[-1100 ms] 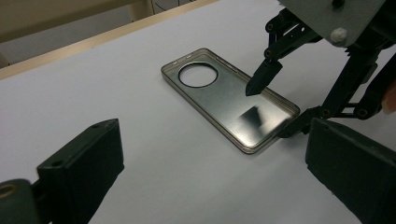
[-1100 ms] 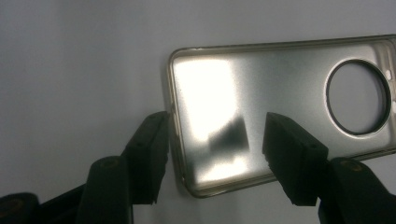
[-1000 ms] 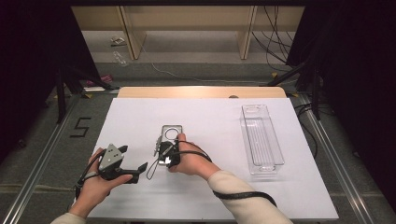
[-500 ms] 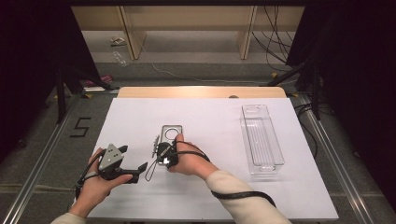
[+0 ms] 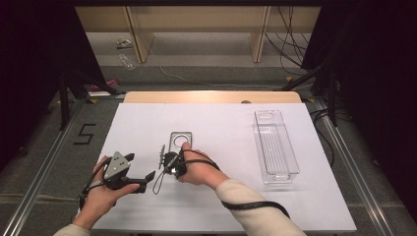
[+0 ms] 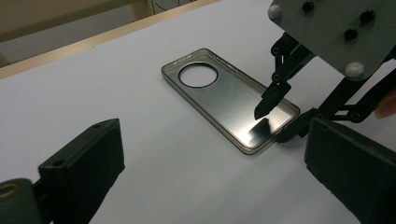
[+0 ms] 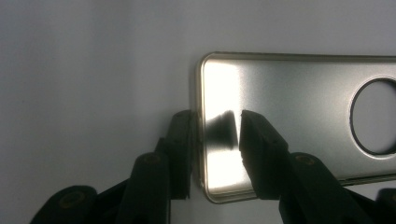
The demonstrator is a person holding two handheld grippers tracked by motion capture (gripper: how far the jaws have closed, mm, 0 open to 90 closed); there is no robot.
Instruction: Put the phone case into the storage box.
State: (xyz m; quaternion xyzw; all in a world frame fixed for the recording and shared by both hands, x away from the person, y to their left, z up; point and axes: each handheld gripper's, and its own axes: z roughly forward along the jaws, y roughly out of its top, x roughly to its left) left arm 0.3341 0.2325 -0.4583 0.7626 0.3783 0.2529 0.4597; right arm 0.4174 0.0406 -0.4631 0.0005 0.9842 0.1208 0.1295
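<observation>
Phone case [image 5: 180, 142] lies flat mid-table, short edge between right gripper [image 7: 217, 135] jaws: one outside the rim, one inside, just closing, small gap left. Left gripper [image 5: 142, 175] wide open, empty, nearby. Clear tray [image 5: 275, 145] well apart. Hands unmoved from earlier.

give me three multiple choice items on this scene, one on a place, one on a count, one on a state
1. Where does the clear tray lie?
A. right of the phone case
B. left of it
C. on top of it

2. How many round holes does the phone case have?
A. none
B. one
C. three

3. How do the right gripper jaws stand at the case's end wall?
A. both inside the case
B. both far off it
C. one outside, one inside

Answers:
1 A: the high view shows the tray toward the mat's right side.
2 B: the left gripper view shows a single round cutout.
3 C: the right gripper view shows the wall between the jaws, which have just been closing.
</observation>
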